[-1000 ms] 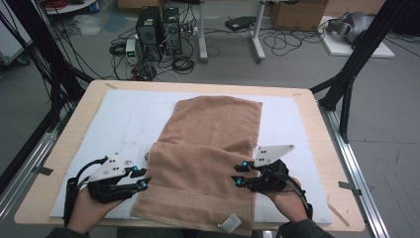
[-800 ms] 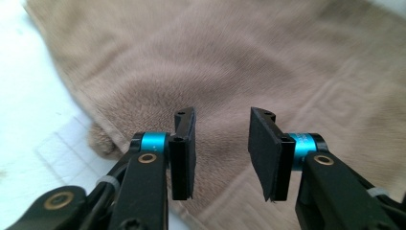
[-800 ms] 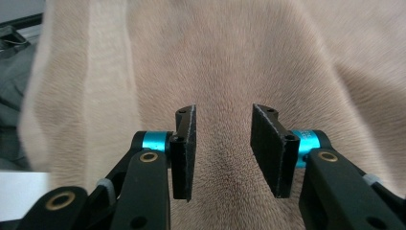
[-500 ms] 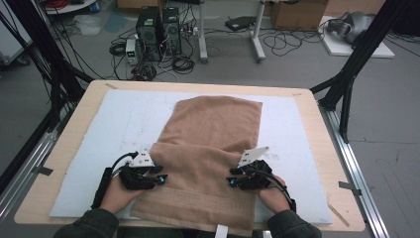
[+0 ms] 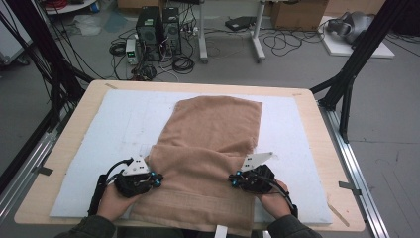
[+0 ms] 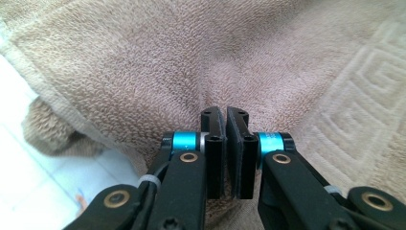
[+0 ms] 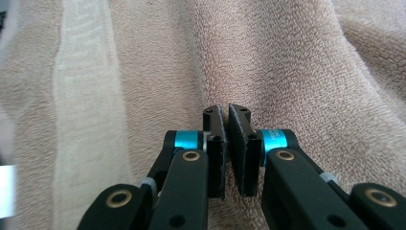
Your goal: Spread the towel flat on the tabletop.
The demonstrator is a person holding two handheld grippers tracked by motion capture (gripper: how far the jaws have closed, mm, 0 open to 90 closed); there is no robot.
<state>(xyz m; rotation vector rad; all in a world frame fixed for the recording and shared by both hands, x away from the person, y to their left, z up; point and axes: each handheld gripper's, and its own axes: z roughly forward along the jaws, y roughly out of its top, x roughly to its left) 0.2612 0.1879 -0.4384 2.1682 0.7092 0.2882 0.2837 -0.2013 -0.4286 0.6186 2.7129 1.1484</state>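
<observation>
1. Behind the tabletop (image 5: 317, 106) I see grey floor with computer towers (image 5: 158, 27), tangled cables and a cardboard box; the wooden top carries a pale blue-white mat (image 5: 119, 124).
2. On that mat lies the towel (image 5: 213, 134), tan terry cloth, running from the far middle of the mat to the near edge, where it hangs slightly over. It is folded: a narrower upper layer rests on a wider lower part, and a woven key-pattern band crosses it near my side. A small white label sticks out at the near hem.
3. My left hand-held gripper (image 5: 157, 181) sits at the towel's left edge, near the front. In the left gripper view its jaws have just been closing and now stand almost together, with a pinch of towel pile (image 6: 143, 72) puckered at the tips (image 6: 225, 112). It grips the cloth.
4. My right hand-held gripper (image 5: 233, 178) sits at the towel's right side, level with the left one. In the right gripper view the jaws have likewise just been closing and are nearly together (image 7: 225, 111), clamped on a raised ridge of towel (image 7: 287, 62); the patterned band runs along the left.
5. Both hands rest low on the mat, the grey plates on top.
</observation>
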